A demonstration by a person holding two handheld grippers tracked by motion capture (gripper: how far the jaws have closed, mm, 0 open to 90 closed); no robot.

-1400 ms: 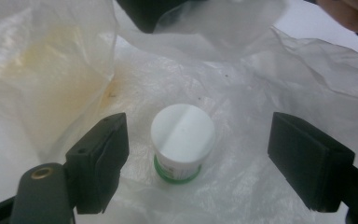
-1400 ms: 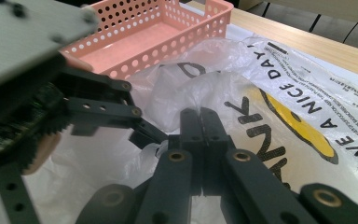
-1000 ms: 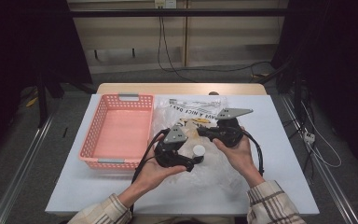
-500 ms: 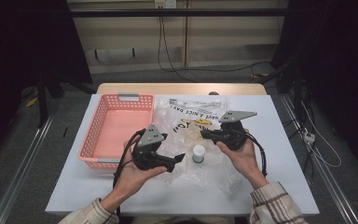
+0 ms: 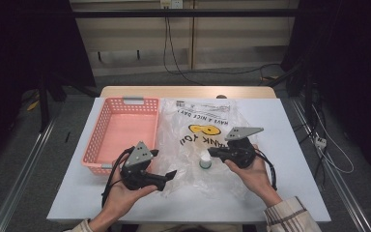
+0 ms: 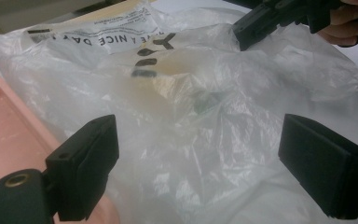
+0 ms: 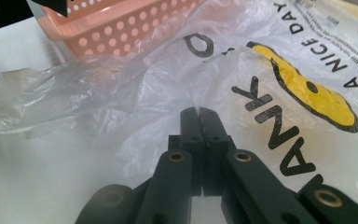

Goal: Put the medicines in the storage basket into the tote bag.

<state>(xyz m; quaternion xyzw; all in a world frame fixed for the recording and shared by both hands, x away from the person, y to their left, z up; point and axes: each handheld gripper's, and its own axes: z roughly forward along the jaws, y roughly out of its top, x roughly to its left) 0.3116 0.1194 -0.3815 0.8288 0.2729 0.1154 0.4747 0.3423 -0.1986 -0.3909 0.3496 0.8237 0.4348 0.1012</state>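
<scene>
A clear plastic bag (image 5: 198,140) printed with a yellow smiley and "THANK YOU" lies crumpled on the white table. My right gripper (image 5: 211,152) points left over it, and in the right gripper view it (image 7: 199,114) is shut on a raised fold of the bag's film (image 7: 223,74). My left gripper (image 5: 162,164) is at the bag's near left edge. Its jaws (image 6: 196,158) stand wide open, with the film (image 6: 168,107) ahead of them and untouched. A small white-capped container (image 5: 205,161) sits in the bag, a dim greenish shape (image 6: 209,100) through the film.
A pink perforated basket (image 5: 125,100) stands left of the bag, its wall (image 7: 121,28) close to the film and its floor (image 6: 9,130) beside my left jaw. Bare white tabletop (image 5: 294,145) lies to the right. The right gripper (image 6: 249,28) shows far off in the left gripper view.
My left gripper has drawn back to the left and nearer the person, off the bag's middle, uncovering the white-capped container. The right gripper slid slightly nearer, still pinching the film.
</scene>
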